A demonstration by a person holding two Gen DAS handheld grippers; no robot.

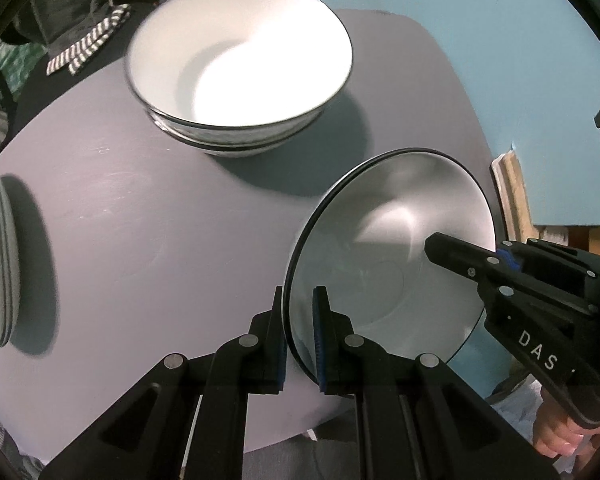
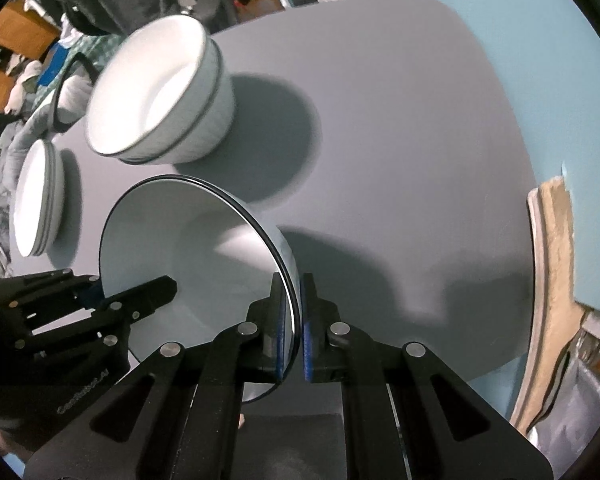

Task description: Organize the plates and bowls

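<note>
**Bowl held two-handed, off the bench**

Left tongs and right tongs each pinch opposite rims of one bowl, probably for steadiness. Bowl stack lies ahead-left on the bench, likely the target; plates far left

The matte black plastic left tool has angular linkage arms joined by round silver pins and blue pads on its fingers. The matching black right tool carries white "DAS" lettering, small silver screws and a blue insert. Pale bare skin shows below it.
</note>
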